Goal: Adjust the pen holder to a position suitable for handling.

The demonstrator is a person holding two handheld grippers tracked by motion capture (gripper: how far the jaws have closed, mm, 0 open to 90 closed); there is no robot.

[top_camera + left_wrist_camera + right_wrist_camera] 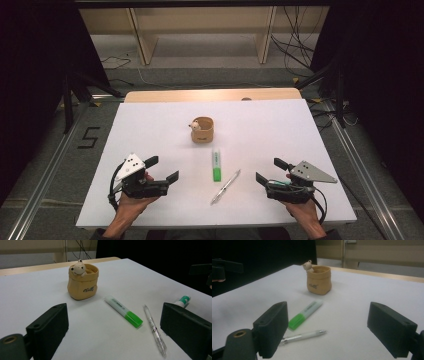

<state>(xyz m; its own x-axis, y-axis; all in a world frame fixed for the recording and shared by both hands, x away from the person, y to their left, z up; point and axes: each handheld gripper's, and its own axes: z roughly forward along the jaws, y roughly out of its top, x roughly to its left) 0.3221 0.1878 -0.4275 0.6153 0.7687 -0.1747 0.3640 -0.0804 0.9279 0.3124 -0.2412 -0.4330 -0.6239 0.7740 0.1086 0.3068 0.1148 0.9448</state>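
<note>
Pen [226, 187] on counter [150, 130]: long axis runs near-left to far-right, nearer right tool [265, 171]; highlighter [216, 164] beside it. Both tools released, empty; left tool [162, 169] farther.

We see a tan pot [202, 131] with dark lettering, a white highlighter [216, 164] capped bright green, a clear pen [225, 186], black jaws, a white counter [150, 125].

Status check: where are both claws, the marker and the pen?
Left claw and right claw open, empty, low on the table. Marker and pen flat between them, untouched, cup behind. Nothing in the way.
</note>
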